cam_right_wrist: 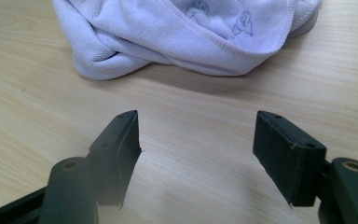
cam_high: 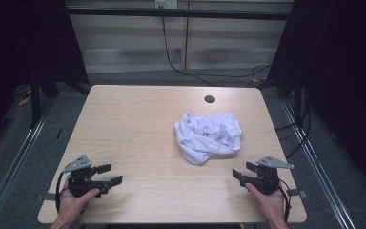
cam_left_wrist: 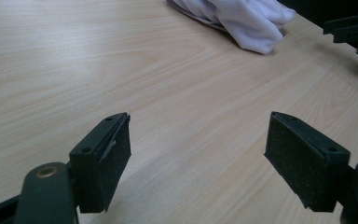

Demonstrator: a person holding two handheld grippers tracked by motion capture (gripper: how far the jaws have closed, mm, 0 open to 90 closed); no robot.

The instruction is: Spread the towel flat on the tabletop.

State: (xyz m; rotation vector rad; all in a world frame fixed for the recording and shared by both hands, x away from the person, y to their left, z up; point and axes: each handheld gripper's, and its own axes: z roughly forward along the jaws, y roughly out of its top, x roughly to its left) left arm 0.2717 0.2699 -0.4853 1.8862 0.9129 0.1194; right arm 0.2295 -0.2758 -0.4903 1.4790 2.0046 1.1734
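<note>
High view has the crumpled white terry-cloth towel [cam_high: 208, 137] bunched on the light wood-grain table [cam_high: 133, 124], and both hands wait at the near edge with nothing in either tool. Right gripper [cam_high: 239, 175] sits nearer: the heap lies ahead of it and a little inward, just beyond its tips, and in the right gripper view the stitched hem with small printed figures [cam_right_wrist: 242, 23] runs crosswise straight in front of the spread jaws. Left gripper [cam_high: 110, 174] has jaws standing wide over bare wood too, but the cloth is well apart from it, far ahead and off toward the other hand. My read: the right hand reaches first, straight forward onto that near fold.
</note>
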